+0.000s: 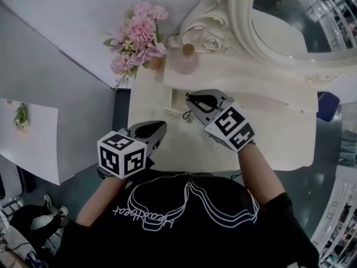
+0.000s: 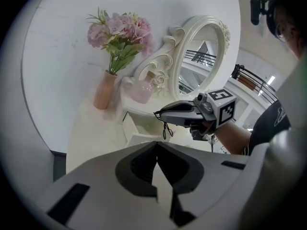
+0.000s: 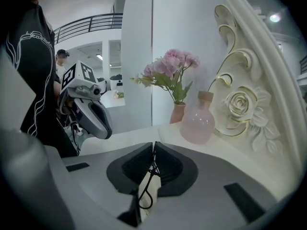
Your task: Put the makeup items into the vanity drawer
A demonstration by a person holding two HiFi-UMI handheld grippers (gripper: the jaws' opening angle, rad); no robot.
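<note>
My right gripper (image 1: 191, 99) is shut on a small black makeup tool with wire loop handles (image 1: 188, 116), which hangs below its tips over the white vanity top (image 1: 150, 102). In the right gripper view the black loops (image 3: 146, 195) dangle between the closed jaws. From the left gripper view the tool (image 2: 166, 128) hangs beside the open white drawer (image 2: 136, 131). My left gripper (image 1: 160, 127) is nearer the table's front edge, shut with nothing in it (image 2: 157, 161).
A pink glass bottle (image 1: 184, 60) and a vase of pink flowers (image 1: 139, 38) stand at the back of the vanity beside the ornate oval mirror (image 1: 279, 27). A white board (image 1: 33, 144) stands to the left on the floor.
</note>
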